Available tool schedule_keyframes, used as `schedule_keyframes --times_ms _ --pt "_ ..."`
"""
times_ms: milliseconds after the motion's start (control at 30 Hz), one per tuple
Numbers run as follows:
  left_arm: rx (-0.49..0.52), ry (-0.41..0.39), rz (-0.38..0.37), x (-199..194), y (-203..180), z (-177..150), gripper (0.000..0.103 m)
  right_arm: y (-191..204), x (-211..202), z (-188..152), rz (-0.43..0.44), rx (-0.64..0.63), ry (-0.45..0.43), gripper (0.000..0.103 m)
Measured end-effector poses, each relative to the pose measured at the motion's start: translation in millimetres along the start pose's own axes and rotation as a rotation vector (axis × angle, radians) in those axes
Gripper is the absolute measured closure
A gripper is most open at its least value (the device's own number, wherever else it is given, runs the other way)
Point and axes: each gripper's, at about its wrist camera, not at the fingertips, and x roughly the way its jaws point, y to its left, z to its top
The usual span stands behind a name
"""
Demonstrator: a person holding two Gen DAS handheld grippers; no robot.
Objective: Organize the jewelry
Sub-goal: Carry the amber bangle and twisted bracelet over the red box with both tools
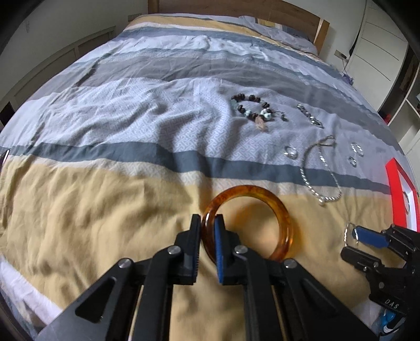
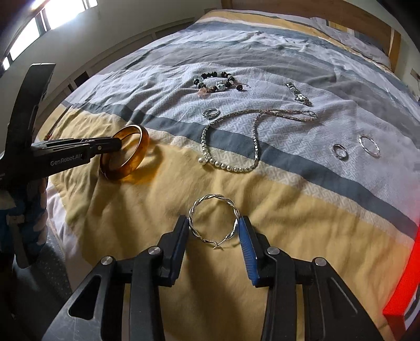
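My left gripper (image 1: 208,223) is shut on the near-left rim of an amber bangle (image 1: 275,202), which also shows in the right wrist view (image 2: 139,147) tilted above the bedspread. My right gripper (image 2: 213,223) is shut on a twisted silver bracelet (image 2: 210,198), its fingers (image 2: 181,230) pressing the bracelet's two sides; the same gripper shows in the left wrist view (image 1: 350,240). On the bed lie a silver bead necklace (image 2: 236,165), a dark beaded bracelet (image 2: 215,81), a chain bracelet (image 2: 298,94) and silver rings (image 2: 211,112) (image 2: 340,151) (image 2: 370,145).
A red box (image 1: 393,183) sits at the bed's right edge and shows blurred in the right wrist view (image 2: 404,283). The bedspread (image 1: 105,196) is wrinkled, striped yellow, grey and blue. A wooden headboard (image 1: 288,13) stands at the far end.
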Motion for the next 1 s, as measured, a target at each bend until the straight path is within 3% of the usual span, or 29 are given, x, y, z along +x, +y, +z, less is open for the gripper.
schedule_keyframes --times_ms 267,533,800,1000 --pt "0.017 -0.040 -0.002 -46.6 -12.0 -21.8 0.094 3.6 -54.0 -26.8 -0.001 0.026 -0.073 0.064" --pt "0.090 -0.094 -0.009 -91.7 -48.7 -39.7 0.094 -12.5 -117.1 -62.2 -0.045 0.074 -0.166 0.064" --pt "0.230 -0.138 -0.029 -126.2 -119.1 -44.9 0.094 -60.6 -170.3 -100.9 -0.106 0.157 -0.245 0.064" --pt "0.350 -0.143 -0.088 -130.7 -200.3 -33.5 0.094 -116.6 -194.7 -127.9 -0.160 0.230 -0.268 0.064"
